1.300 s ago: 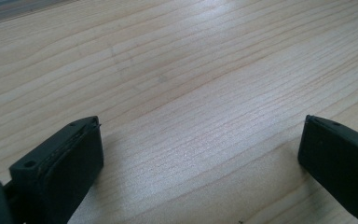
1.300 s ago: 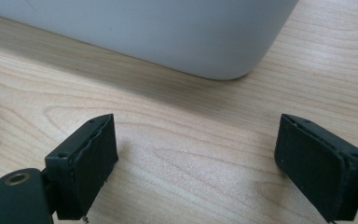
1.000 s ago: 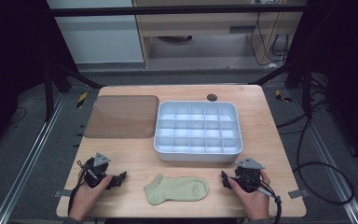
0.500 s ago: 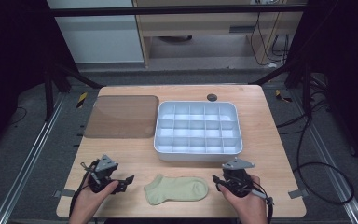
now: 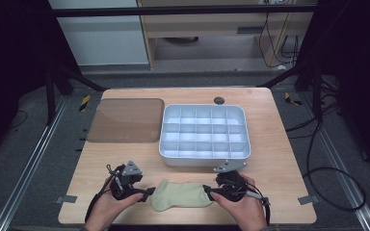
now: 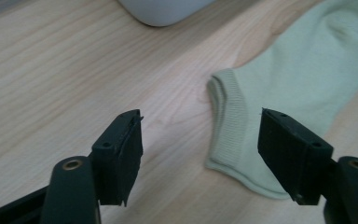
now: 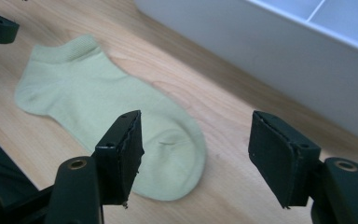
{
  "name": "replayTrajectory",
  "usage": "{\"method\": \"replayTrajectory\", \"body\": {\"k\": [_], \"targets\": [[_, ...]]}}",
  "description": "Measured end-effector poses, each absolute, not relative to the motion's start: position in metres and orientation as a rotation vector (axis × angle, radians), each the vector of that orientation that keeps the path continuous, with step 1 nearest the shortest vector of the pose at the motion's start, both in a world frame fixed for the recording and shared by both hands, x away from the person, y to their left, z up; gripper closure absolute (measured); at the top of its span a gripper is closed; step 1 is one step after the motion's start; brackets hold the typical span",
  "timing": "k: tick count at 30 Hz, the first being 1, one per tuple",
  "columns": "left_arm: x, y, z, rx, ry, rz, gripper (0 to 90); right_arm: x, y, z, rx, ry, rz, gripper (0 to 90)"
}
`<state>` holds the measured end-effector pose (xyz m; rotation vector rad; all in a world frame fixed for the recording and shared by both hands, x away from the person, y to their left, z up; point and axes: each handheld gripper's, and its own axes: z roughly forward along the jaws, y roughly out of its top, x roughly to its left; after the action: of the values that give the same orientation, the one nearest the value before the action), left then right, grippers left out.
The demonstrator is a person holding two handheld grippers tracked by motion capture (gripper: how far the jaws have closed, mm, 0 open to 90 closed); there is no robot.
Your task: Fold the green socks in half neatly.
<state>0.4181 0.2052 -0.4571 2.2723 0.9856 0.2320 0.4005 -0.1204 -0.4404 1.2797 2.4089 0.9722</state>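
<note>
Now my left gripper (image 5: 147, 193) and right gripper (image 5: 208, 192), both part-open and empty, flank the sock (image 5: 180, 195) lengthwise; jaws were just moving.

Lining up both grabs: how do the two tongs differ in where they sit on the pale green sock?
The left tongs face the pale green fabric sock at its ribbed cuff end; the right tongs face its rounded toe end. The left tongs have the cuff edge between their jaws; the right tongs' jaws straddle the toe edge and bare wood. Both stand open, pressing on nothing, and have just been moving.
</note>
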Motion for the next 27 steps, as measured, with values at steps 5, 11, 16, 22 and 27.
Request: {"method": "replayTrajectory", "body": {"k": [5, 11, 16, 22, 27], "targets": [[0.42, 0.198, -0.461, 2.311, 0.96, 0.211, 39.3, 0.403, -0.114, -0.447, 1.274, 2.44, 0.955, 45.6], [0.415, 0.19, -0.462, 2.344, 0.922, 0.228, 41.8, 0.405, -0.106, -0.455, 1.271, 2.48, 0.932, 53.4], [0.412, 0.189, -0.462, 2.362, 0.915, 0.218, 32.5, 0.4, -0.106, -0.458, 1.306, 2.459, 0.907, 37.5], [0.415, 0.19, -0.462, 2.359, 0.924, 0.222, 28.8, 0.4, -0.108, -0.462, 1.333, 2.46, 0.867, 22.1], [0.414, 0.187, -0.466, 2.386, 0.925, 0.236, 31.4, 0.402, -0.109, -0.466, 1.318, 2.478, 0.873, 31.9]]}}
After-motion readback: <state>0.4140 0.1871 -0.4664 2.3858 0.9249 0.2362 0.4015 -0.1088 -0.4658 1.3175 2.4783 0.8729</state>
